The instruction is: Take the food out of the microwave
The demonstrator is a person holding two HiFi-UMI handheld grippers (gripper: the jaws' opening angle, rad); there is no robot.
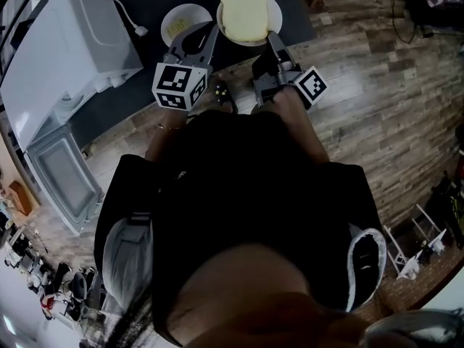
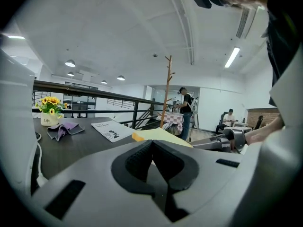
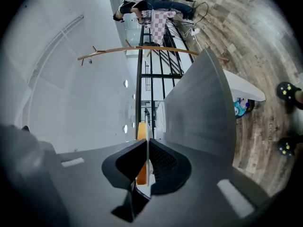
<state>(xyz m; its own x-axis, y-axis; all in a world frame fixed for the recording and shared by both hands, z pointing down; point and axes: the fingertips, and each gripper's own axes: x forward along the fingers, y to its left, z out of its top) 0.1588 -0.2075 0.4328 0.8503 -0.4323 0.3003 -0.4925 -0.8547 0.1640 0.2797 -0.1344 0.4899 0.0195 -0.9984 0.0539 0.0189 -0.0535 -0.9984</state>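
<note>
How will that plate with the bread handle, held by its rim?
The plate looks rigid and probably slick; the right gripper pinches only its thin rim, so it may tilt. The bread lies loose on top and could slide off.

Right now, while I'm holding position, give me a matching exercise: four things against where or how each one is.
Things:
1. toast plate
2. small plate
3. microwave door
4. flowers

States:
A. hanging open
B. resting on the table, left of the other plate
C. beside a purple cloth
D. gripped at its rim by the right gripper

Pairs: 1-D, 2-B, 3-A, 4-C
</note>
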